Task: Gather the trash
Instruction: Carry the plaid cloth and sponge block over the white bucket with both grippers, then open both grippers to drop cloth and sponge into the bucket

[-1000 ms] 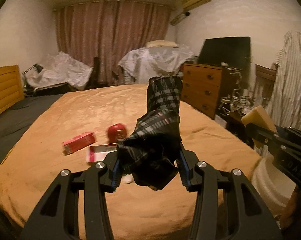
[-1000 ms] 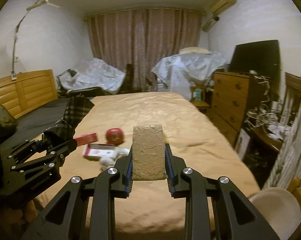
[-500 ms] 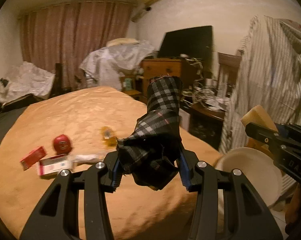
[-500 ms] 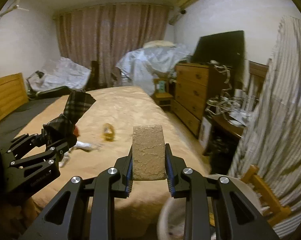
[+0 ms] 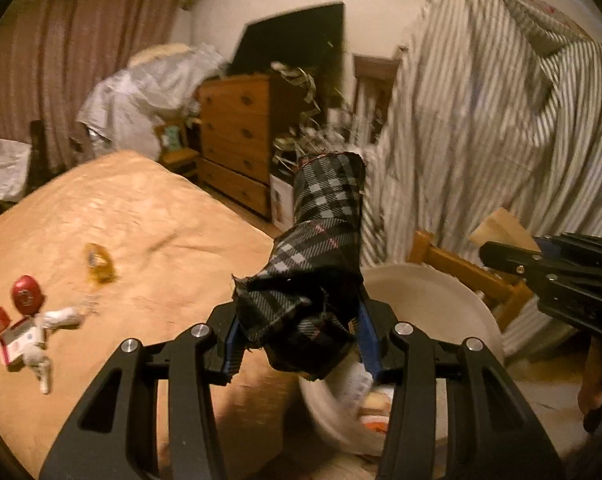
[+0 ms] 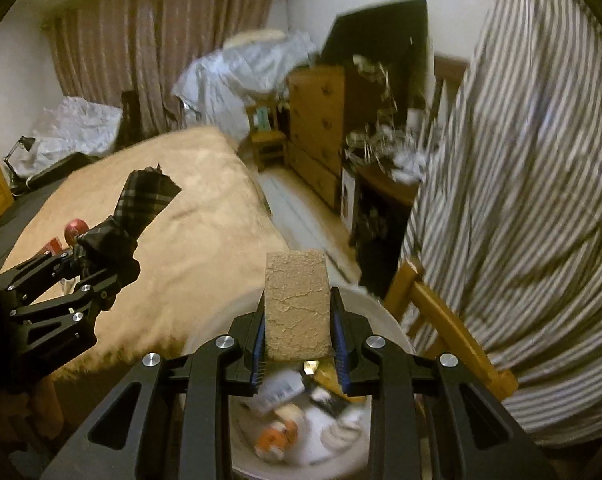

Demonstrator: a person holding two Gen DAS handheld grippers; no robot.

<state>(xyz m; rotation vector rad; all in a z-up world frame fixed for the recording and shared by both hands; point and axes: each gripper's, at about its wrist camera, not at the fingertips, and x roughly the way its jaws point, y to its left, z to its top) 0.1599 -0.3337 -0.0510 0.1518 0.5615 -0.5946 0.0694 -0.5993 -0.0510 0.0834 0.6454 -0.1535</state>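
Left gripper clamped on a plaid cloth; right gripper clamped on a tan sponge; both carried above the white bin beside the bed, apparently for dropping in; more litter remains on the bed.

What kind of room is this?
Most likely a lived-in bedroom: a bed with an orange cover, a wooden chest of drawers, and drawn curtains at the far wall.

Both grippers, left gripper and right gripper: matte black angular linkage frames, triangular cutouts, round silver screws, blue finger pads.
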